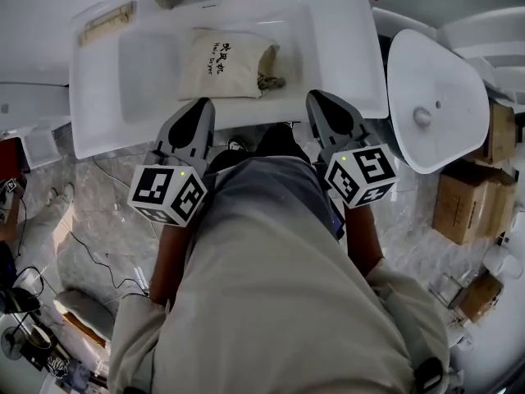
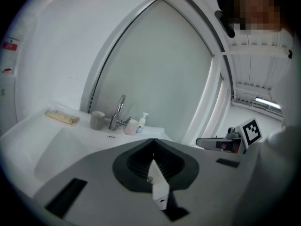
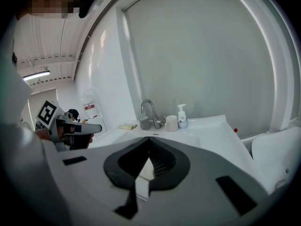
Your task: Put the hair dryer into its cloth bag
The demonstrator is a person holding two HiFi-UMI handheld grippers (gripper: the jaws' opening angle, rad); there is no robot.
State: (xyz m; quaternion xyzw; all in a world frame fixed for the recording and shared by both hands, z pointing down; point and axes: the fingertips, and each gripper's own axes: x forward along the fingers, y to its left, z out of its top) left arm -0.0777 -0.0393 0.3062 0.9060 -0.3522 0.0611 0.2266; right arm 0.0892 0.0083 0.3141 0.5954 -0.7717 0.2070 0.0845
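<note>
White sink (image 1: 344,23) before me, bag (image 1: 221,64) mid-basin, my left gripper (image 1: 199,105) and right gripper (image 1: 318,98) at near edge, both closed, empty.

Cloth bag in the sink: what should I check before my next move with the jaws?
1. Cloth bag lies in the sink: ok.
2. Hair dryer fully inside: cannot tell; something dark shows at the bag's mouth.
3. Left gripper jaws together, nothing between: ok.
4. Right gripper jaws together, nothing between: ok.
5. Both grippers clear of the bag: ok.
</note>
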